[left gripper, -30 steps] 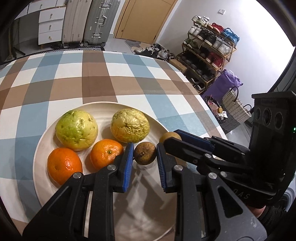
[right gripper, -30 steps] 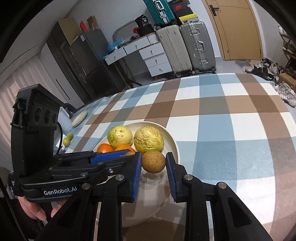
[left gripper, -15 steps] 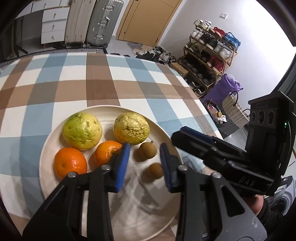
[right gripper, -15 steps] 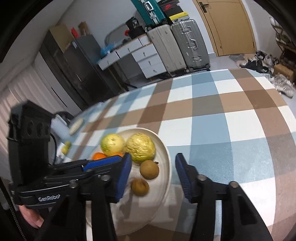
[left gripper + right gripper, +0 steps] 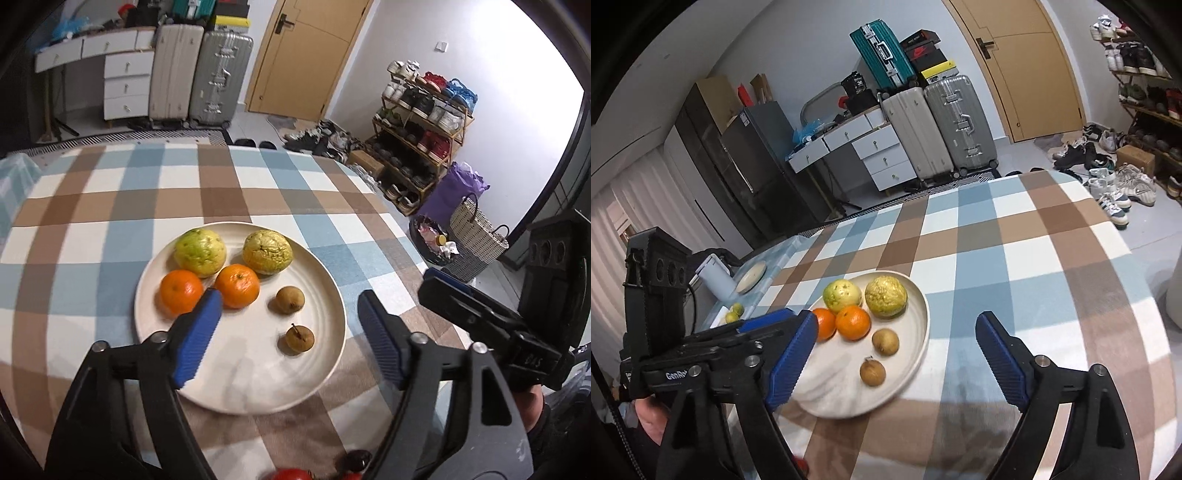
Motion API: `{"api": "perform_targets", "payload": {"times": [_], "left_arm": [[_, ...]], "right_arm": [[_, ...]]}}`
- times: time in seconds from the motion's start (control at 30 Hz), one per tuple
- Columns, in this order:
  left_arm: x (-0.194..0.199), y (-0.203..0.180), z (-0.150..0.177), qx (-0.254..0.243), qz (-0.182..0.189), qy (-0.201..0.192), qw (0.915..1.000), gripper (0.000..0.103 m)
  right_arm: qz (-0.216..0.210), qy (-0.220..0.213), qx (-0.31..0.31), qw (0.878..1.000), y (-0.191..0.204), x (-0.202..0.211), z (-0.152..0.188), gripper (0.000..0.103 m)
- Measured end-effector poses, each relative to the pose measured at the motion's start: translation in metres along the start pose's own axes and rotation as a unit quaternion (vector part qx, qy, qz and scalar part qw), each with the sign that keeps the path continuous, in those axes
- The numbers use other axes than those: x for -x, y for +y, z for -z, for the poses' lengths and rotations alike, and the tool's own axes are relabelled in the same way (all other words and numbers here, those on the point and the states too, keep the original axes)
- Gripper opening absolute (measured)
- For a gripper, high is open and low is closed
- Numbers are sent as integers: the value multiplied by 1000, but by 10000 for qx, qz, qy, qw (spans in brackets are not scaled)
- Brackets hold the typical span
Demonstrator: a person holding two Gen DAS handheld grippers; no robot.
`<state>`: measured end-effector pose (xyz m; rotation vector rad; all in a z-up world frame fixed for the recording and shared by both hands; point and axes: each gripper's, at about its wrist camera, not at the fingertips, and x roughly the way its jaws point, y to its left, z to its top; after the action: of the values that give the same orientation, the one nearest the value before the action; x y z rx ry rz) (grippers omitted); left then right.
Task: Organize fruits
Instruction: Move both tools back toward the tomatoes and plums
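Plate (image 5: 334,295), round, cream, faintly ringed, sits on the checked tablecloth (image 5: 110,206) and carries six fruits: two bumpy yellow-green ones at the far side (image 5: 200,252) (image 5: 267,252), two glossy oranges (image 5: 181,291) (image 5: 237,285) touching in front of them, and two small matte brown fruits, one mid-plate (image 5: 290,300), one nearer the rim with its stem up (image 5: 299,338).

Both small browns lie loose, apart from each other and from either claw. Left gripper (image 5: 288,332) stands released, its jaws just opened wide with nothing pressed between them; same for the right gripper (image 5: 897,365), blue ribbed pads spread either side of the plate edge. Reads as a drop-off just finished.

Something red (image 5: 291,473) shows at the near table edge, mostly cut off, can't tell what it is. Probably the next pick. If so: swing a claw back toward it, straddle it and close gently; it looks round and smooth, so it may roll.
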<state>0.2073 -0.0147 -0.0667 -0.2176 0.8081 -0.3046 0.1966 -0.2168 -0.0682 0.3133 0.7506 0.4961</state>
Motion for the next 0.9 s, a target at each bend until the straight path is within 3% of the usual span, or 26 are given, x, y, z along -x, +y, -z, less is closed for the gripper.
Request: {"api": "perform_targets", "payload": {"times": [0.17,0.4,0.53,0.9], "left_arm": [[32,-8,18,-69,-172,-133,9997,83],[68,-20,43,-123,-364,-249,9989,89],[91,-24,61,-98,-507,-390,9979,102],[127,-18,107,29,-732,-611,9954,102]], "right_arm": [[10,-111,89,9999,13,26,15,98],[-48,-180,254,9995,33,53,37,101],[-47,-197,370,9991,45,66,49,103],[-96,-390,530,9978,68,94,83,103]]}}
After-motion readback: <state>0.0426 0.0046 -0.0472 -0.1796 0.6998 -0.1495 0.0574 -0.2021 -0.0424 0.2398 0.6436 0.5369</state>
